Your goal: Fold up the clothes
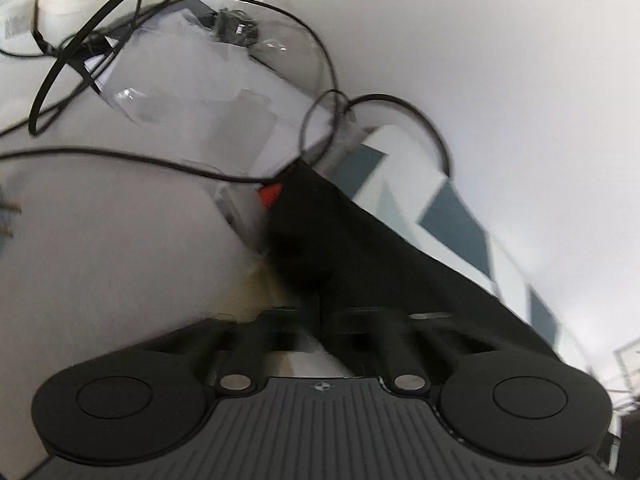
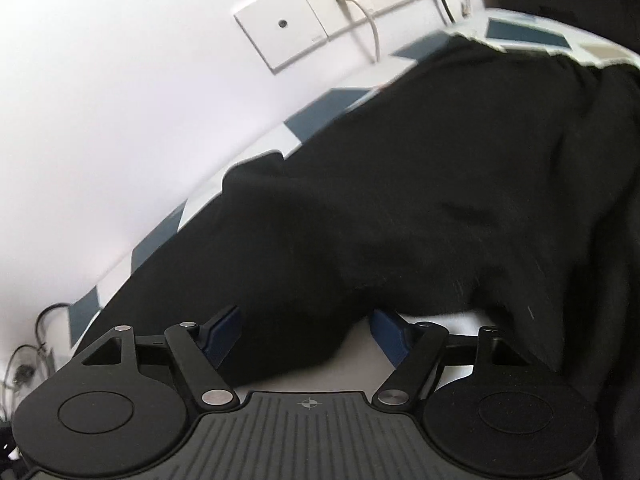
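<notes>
Your left gripper [image 1: 316, 320] has its fingers drawn together on a fold of the black garment [image 1: 360, 248], which rises taut from the fingertips toward a red tag [image 1: 269, 195] at its far end. The view is blurred, so the exact contact is not sharp. Behind the cloth runs the white and slate-blue checked surface [image 1: 452, 216]; black cables [image 1: 160, 160] loop over clear plastic packaging [image 1: 192, 72] to the left.

Your right gripper [image 2: 306, 336] stands with its blue-padded fingers [image 2: 224, 334] well apart, the garment [image 2: 400, 200] draped between them without being pinched. The cloth lies spread over the checked surface [image 2: 316, 116] up to the white wall, where wall sockets [image 2: 320, 16] hold plugged cords.
</notes>
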Available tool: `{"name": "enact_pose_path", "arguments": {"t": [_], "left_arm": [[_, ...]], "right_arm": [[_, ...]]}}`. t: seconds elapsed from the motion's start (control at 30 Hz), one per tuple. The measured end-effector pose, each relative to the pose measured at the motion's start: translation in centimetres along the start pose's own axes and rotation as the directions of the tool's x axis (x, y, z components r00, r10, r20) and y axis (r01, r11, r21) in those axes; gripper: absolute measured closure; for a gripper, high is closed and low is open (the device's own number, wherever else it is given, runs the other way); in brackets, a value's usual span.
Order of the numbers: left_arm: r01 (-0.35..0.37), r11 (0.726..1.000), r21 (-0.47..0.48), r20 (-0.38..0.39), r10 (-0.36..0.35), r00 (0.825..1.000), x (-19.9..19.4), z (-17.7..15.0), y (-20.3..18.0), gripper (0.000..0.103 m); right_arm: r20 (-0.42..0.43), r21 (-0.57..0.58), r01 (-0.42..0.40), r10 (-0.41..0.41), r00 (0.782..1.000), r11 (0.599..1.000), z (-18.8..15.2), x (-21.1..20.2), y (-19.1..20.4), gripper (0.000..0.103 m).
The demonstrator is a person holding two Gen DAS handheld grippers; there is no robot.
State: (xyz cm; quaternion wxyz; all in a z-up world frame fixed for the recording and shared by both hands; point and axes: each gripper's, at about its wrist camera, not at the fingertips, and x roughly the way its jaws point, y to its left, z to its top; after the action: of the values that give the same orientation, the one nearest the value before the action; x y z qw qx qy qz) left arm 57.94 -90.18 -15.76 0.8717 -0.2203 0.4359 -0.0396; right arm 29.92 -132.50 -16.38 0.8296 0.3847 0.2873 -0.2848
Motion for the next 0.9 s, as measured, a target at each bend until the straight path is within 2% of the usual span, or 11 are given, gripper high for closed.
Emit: {"name": "enact_pose_path", "arguments": {"t": [0.03, 0.07, 0.23, 0.43, 0.47, 0.6, 0.63, 0.67, 0.77, 0.8, 0.9], "left_arm": [[-0.004, 1.000, 0.019, 0.029, 0.003, 1.000, -0.3, 0.4, -0.1, 0.101], [-0.008, 0.999, 0.038, 0.058, 0.006, 0.998, -0.6, 0.9, -0.2, 0.101], [-0.012, 0.996, 0.085, 0.084, 0.005, 0.996, -1.8, 3.0, 0.4, 0.101], [-0.047, 0.997, 0.067, 0.042, 0.045, 0.998, -1.9, 1.9, 2.5, 0.100], [-0.056, 0.996, 0.076, 0.029, 0.054, 0.998, -1.9, 1.6, 2.7, 0.100], [-0.100, 0.986, 0.135, 0.004, 0.101, 0.995, -3.0, 0.5, 2.5, 0.089], [-0.118, 0.982, 0.147, 0.021, 0.116, 0.993, -3.7, 0.3, 2.2, 0.080], [-0.140, 0.977, 0.161, 0.059, 0.132, 0.989, -4.6, 0.0, 1.7, 0.077], [-0.107, 0.964, 0.245, 0.183, 0.063, 0.981, -7.2, -1.2, -0.5, 0.076], [-0.071, 0.954, 0.290, 0.171, 0.021, 0.985, -7.1, -1.7, -1.8, 0.076], [0.055, 0.904, 0.425, 0.082, -0.099, 0.992, -6.1, -3.5, -6.0, 0.076]], "right_arm": [[-0.002, 0.004, 0.010, -0.010, 1.000, 1.000, 0.4, 0.3, 0.0, 0.067], [-0.016, 0.009, 0.016, -0.016, 1.000, 1.000, 0.9, 0.7, -0.2, 0.099], [-0.036, 0.037, 0.012, -0.011, 0.999, 0.999, 1.6, -0.7, -0.7, 0.098], [-0.076, 0.027, 0.044, -0.042, 0.996, 0.999, 0.2, -2.1, -0.1, 0.098], [-0.083, 0.016, 0.051, -0.050, 0.995, 0.999, 0.0, -2.3, -0.1, 0.097], [-0.090, -0.015, 0.077, -0.078, 0.993, 0.997, 0.0, -3.6, -0.2, 0.066], [-0.065, -0.020, 0.076, -0.078, 0.995, 0.997, 0.2, -4.4, -0.2, 0.066], [-0.035, -0.027, 0.073, -0.074, 0.997, 0.997, 0.5, -5.2, -0.2, 0.065], [0.079, -0.049, 0.082, -0.078, 0.994, 0.995, 3.0, -6.5, -0.3, 0.044], [0.121, -0.052, 0.093, -0.086, 0.989, 0.994, 4.4, -6.5, -0.6, 0.037], [0.199, -0.019, 0.150, -0.143, 0.969, 0.988, 9.5, -4.8, -2.5, 0.033]]}}
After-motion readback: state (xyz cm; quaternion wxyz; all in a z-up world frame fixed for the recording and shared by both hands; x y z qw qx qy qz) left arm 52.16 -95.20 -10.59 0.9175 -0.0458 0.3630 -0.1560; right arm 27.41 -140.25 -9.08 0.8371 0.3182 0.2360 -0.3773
